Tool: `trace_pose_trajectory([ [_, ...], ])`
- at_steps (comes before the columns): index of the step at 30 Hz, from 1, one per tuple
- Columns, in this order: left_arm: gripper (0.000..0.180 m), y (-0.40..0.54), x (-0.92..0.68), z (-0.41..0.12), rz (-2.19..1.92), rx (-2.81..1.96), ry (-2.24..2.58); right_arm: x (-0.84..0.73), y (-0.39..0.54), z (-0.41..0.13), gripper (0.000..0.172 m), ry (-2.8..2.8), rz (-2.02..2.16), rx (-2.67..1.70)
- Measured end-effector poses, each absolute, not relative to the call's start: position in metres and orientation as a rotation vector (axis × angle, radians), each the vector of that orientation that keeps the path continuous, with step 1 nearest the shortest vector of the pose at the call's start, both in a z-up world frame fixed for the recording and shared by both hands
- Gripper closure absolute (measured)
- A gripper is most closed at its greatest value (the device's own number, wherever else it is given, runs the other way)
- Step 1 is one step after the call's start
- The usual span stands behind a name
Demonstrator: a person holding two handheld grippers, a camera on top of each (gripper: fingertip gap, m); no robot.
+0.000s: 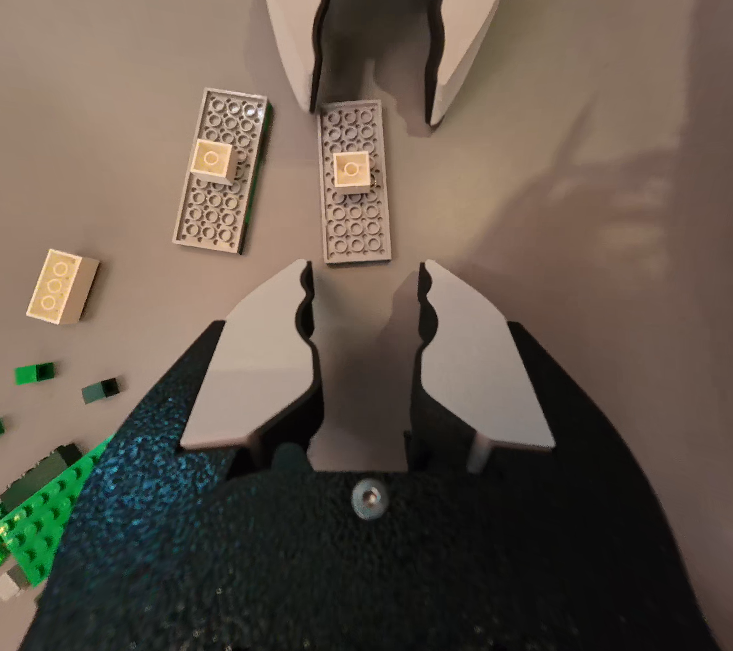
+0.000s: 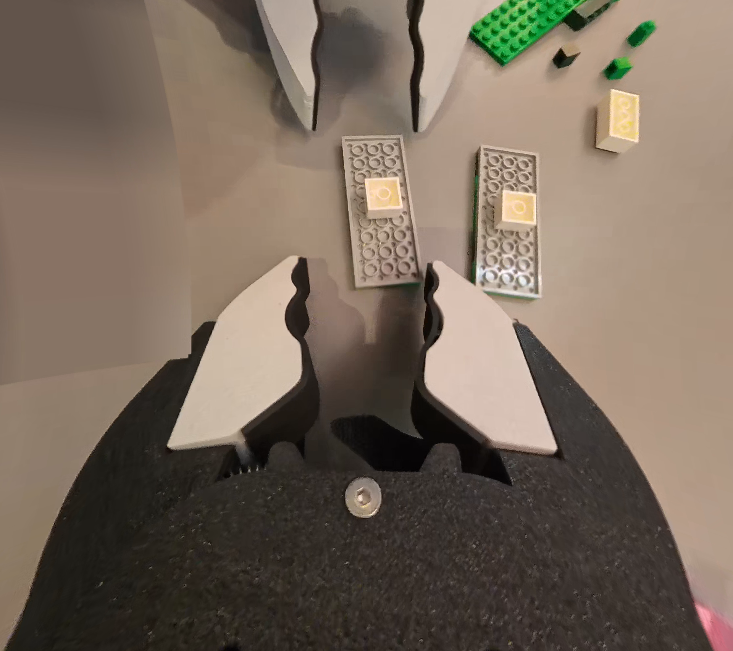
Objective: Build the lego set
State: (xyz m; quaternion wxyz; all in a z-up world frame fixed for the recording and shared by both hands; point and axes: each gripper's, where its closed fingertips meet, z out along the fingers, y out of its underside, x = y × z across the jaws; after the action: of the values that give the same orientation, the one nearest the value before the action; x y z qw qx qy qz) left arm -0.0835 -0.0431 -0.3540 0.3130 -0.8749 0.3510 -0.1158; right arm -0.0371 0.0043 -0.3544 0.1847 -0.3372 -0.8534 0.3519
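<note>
Both the left gripper [image 1: 365,267] and the right gripper [image 2: 367,263] stand wide and empty, facing each other over the counter [image 1: 119,37]. Between them, mid-frame, lies a gray plate [image 1: 357,231] carrying a cream block [image 1: 351,170]; a second gray plate [image 1: 216,211] lies beside it.

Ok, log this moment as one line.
left gripper: open, nothing held | right gripper: open, nothing held | between them: gray plate on table, white brick on it | second gray plate alongside

Left gripper [image 1: 365,267] hangs with jaws apart and nothing between them, just short of a grey plate [image 1: 355,182] bearing a cream brick [image 1: 351,172]. Opposite, the right gripper [image 1: 371,114] gapes too, over the plate's far end.
</note>
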Motion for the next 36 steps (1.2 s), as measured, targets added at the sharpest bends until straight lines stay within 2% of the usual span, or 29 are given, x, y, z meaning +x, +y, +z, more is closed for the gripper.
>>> trace_pose_trajectory([
  [4, 0.127, -0.038, -0.082, -0.357, -0.305, -2.303, 0.923, -0.046, 0.003, -0.357, 0.118, -2.492, 0.939, -0.892],
  [10, 0.126, -0.033, -0.079, -0.359, -0.325, -2.331, 0.950, -0.051, 0.001, -0.359, 0.138, -2.614, 0.882, -0.887],
  [29, 0.123, -0.025, -0.078, -0.359, -0.305, -2.294, 0.849, -0.056, -0.001, -0.344, 0.139, -2.506, 1.047, -0.844],
  [36, 0.147, -0.023, -0.074, -0.359, -0.286, -2.365, 0.865, -0.054, -0.001, -0.350, 0.139, -2.528, 1.037, -0.845],
])
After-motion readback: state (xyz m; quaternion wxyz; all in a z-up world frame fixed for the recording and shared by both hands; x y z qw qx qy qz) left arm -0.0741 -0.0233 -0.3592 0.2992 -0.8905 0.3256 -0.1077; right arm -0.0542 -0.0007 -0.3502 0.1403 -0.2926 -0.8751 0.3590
